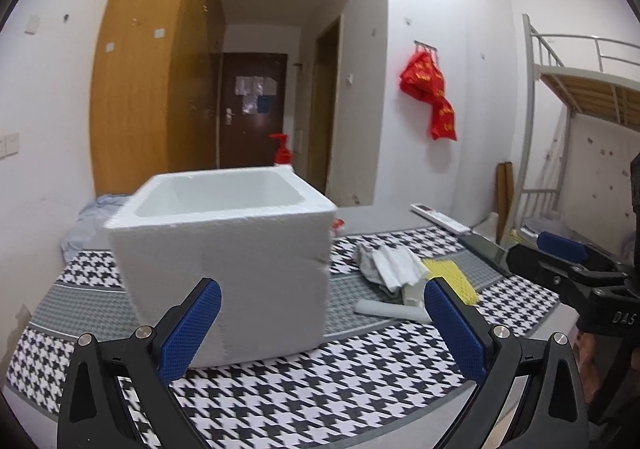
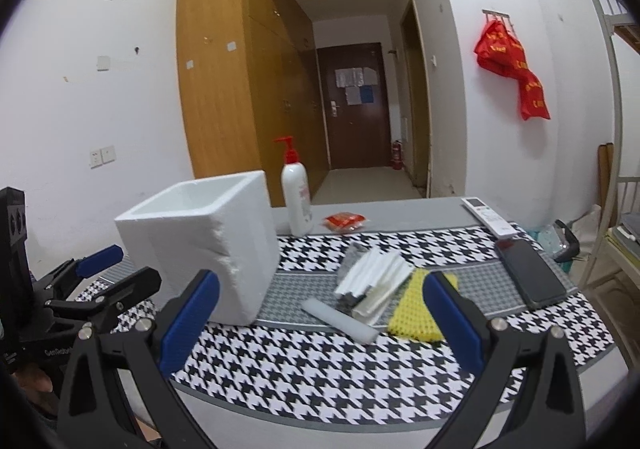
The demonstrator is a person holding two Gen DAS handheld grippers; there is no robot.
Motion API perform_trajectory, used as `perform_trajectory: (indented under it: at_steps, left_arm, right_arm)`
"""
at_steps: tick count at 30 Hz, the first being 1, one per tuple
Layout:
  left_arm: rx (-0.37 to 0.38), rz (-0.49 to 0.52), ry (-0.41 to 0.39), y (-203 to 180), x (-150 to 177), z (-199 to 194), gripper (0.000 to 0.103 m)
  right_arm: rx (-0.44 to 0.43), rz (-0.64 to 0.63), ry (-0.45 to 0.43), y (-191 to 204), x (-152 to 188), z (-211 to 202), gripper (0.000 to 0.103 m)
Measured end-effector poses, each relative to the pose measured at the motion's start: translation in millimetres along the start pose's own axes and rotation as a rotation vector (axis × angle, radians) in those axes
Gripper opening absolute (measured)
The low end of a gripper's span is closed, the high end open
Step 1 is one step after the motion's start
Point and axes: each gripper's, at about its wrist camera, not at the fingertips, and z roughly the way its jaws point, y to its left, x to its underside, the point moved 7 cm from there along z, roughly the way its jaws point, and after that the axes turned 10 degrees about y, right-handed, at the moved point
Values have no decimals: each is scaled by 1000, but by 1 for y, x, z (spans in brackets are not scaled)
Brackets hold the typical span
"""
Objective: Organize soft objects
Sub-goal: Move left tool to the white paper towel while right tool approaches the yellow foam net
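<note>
A white foam box [image 1: 224, 257] [image 2: 200, 245] stands open-topped on the houndstooth cloth [image 1: 320, 389] [image 2: 320, 369]. To its right lies a pile of soft items: a grey-and-white folded cloth [image 1: 390, 263] [image 2: 372, 277], a yellow mesh foam sleeve [image 1: 452, 277] [image 2: 416, 313] and a white foam strip [image 1: 390, 309] [image 2: 340, 319]. My left gripper [image 1: 322, 305] is open in front of the box, holding nothing. My right gripper [image 2: 322, 297] is open above the cloth's near edge, in front of the pile, with nothing between its fingers. Each gripper shows at the edge of the other's view.
A pump bottle [image 2: 296, 197] with a red top and a red packet [image 2: 344, 221] sit behind the box. A white remote [image 2: 486, 217] and a black phone [image 2: 530, 277] lie at the right. A bunk bed frame [image 1: 560, 97] stands at the right.
</note>
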Motion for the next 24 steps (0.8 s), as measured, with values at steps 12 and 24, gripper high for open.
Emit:
perform_trajectory:
  at_steps: [12, 24]
  left_arm:
    - [50, 78, 24, -38, 0, 22, 102]
    - [68, 117, 68, -61, 0, 41, 102]
  right_arm:
    - [64, 55, 38, -38, 14, 2, 103]
    - [88, 93, 78, -65, 24, 8, 103]
